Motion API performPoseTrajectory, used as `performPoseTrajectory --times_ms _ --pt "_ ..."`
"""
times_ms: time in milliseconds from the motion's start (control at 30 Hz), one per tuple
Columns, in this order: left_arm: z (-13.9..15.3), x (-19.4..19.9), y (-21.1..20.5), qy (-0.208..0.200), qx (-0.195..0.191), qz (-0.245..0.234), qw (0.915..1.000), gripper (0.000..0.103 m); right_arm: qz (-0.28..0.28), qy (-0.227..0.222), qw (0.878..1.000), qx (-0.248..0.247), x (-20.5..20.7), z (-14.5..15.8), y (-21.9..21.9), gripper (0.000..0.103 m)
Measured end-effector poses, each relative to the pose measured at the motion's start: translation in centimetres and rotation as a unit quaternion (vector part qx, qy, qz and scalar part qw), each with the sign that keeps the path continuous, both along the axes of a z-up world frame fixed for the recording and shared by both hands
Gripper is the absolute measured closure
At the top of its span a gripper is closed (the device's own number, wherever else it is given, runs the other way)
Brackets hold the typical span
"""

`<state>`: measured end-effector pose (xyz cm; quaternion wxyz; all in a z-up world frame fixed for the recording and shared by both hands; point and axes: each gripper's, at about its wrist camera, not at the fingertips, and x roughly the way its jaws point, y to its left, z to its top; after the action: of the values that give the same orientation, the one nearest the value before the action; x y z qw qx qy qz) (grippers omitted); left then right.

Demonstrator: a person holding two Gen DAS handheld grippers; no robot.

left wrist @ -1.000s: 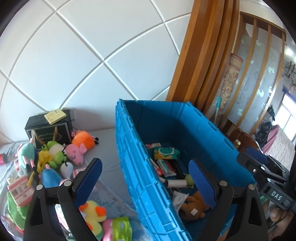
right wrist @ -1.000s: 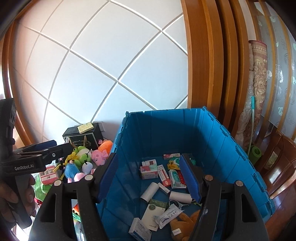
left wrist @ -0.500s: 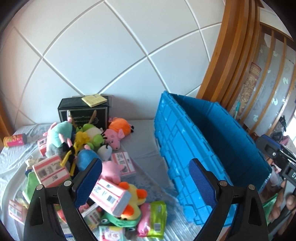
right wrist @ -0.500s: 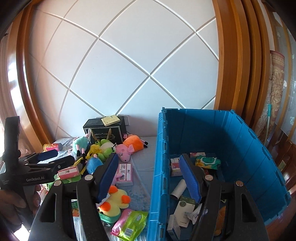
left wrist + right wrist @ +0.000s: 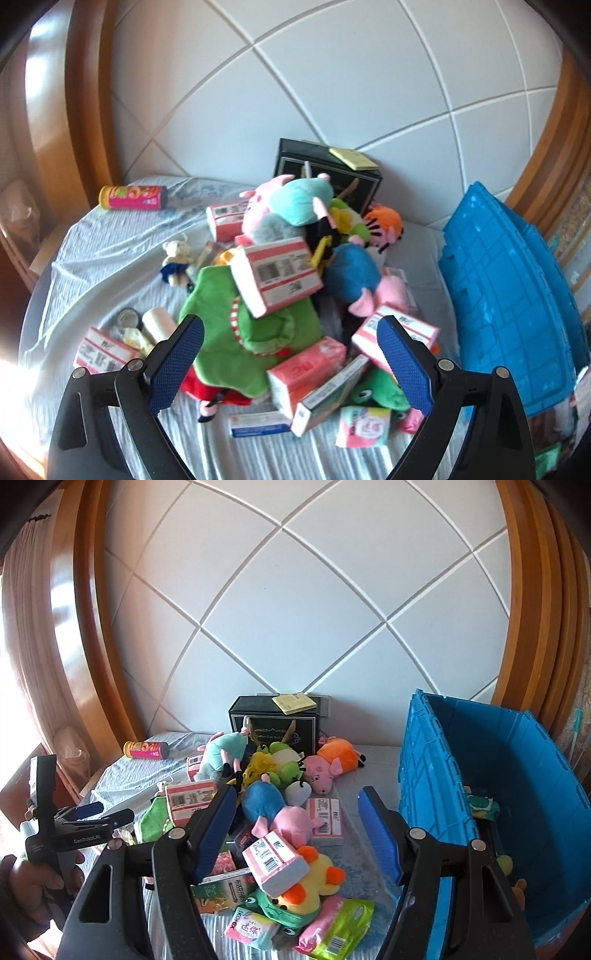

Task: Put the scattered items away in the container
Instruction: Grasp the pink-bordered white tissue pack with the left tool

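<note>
While both jaws hang wide, empty | green plush (image 5: 236,332) left of blue bin (image 5: 509,302): soft, light | pinch its middle.

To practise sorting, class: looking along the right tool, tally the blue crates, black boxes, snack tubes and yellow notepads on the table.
blue crate: 1
black box: 1
snack tube: 1
yellow notepad: 1
Total: 4
</note>
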<state>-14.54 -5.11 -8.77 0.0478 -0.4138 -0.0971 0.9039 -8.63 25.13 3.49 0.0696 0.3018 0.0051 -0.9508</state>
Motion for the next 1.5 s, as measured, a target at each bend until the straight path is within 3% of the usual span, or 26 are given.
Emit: performPoseTrajectory --times_ms 267,600,1033,1233,1500 --pt "-5.0 0.8 -10.3 -0.049 0.006 0.091 0.9946 0.008 0.017 -0.019 1.0 0.007 -0.8 -1.5 -4.9 0.035" --pt "-12.8 0.8 -19.1 -0.113 0.058 0.202 0.971 0.008 0.013 -0.041 0.999 0.022 -1.5 -2.7 -8.0 0.035" --pt "-22.5 -1.6 -24.1 -0.188 0.124 0.285 0.9318 0.009 -0.025 -0.08 0.995 0.046 -0.5 -4.5 -8.4 0.035" --pt "-25.0 -2.8 -24.7 -0.209 0.123 0.311 0.9192 0.009 -0.045 -0.089 0.993 0.055 0.1 -4.4 -8.1 0.035" --pt "-25.5 -4.6 -24.6 -0.205 0.101 0.302 0.9255 0.002 -0.054 -0.101 0.992 0.055 0.6 -5.2 -8.0 0.035"
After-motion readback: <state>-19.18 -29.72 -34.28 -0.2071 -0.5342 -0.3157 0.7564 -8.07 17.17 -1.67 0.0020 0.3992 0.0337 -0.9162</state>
